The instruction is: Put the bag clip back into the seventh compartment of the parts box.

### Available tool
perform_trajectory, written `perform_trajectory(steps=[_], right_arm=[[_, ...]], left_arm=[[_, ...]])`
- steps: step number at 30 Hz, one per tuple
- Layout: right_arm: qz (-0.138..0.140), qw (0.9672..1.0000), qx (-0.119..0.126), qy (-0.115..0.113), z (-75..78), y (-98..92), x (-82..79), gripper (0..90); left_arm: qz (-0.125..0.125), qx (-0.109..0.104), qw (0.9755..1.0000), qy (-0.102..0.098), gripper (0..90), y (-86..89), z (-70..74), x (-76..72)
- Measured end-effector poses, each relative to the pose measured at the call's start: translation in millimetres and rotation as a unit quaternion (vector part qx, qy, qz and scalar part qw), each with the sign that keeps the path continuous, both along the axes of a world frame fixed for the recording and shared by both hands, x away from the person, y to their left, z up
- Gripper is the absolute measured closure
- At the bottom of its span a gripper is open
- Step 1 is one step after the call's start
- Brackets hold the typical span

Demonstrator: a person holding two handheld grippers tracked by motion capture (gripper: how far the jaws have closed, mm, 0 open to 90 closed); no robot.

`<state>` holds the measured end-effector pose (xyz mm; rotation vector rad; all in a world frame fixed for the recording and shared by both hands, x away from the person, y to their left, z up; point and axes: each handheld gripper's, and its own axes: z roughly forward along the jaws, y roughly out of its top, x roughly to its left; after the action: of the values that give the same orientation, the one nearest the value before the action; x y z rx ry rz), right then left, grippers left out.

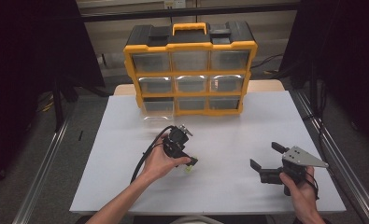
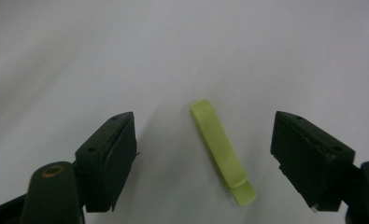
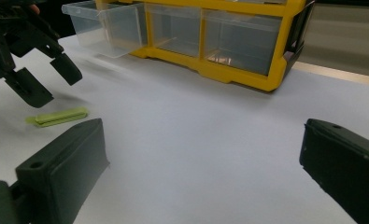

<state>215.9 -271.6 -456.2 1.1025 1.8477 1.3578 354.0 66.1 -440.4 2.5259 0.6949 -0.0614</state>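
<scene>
A small flat lime-green clip [image 2: 222,151] lies on the white table [image 1: 229,135]. My left gripper [image 2: 203,116] points down over it, jaws standing open on either side, pads apart from the clip. In the high view the left gripper [image 1: 190,164] is at the table's middle, with the green clip [image 1: 188,169] just under its tips. The right gripper view shows the clip [image 3: 58,116] flat on the table below the left gripper [image 3: 46,79]. My right gripper [image 1: 266,156] rests at the front right, open, with nothing between its jaws [image 3: 203,126].
A yellow and black drawer cabinet [image 1: 190,46] with clear drawers stands at the back of the table. Its bottom-left drawer [image 1: 158,109] is pulled out [image 3: 102,28]. Metal rails run along both sides of the table.
</scene>
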Motion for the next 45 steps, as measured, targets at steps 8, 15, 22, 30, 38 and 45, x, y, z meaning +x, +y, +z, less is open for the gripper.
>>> perform_trajectory(steps=[8,15,22,30,38,45], right_arm=[[-0.001,1.0000,0.000,0.001,-0.2,-0.7,0.1,0.3],[0.000,1.0000,-0.003,0.001,-0.5,-0.6,0.7,0.4],[0.003,1.0000,-0.002,0.002,-0.3,-0.3,0.0,0.4],[0.003,1.0000,-0.003,0.002,-0.3,0.1,0.0,0.3],[0.004,1.0000,-0.002,0.002,-0.3,0.2,0.0,0.4],[0.005,1.0000,-0.001,0.004,-0.5,-0.4,0.7,0.4]], left_arm=[[0.004,0.025,0.9997,0.006,38.2,-8.5,-11.7,-6.2],[-0.020,0.049,0.9986,-0.007,49.5,-13.2,-13.7,-10.6],[-0.035,0.060,0.9971,-0.030,58.3,-12.1,-14.7,-14.7],[-0.037,0.058,0.9972,-0.032,66.5,-10.8,-15.0,-11.3],[-0.040,0.055,0.9973,-0.028,78.2,-7.6,-14.5,-8.2],[-0.049,0.042,0.9975,-0.029,78.6,-2.2,-15.3,-7.0]])
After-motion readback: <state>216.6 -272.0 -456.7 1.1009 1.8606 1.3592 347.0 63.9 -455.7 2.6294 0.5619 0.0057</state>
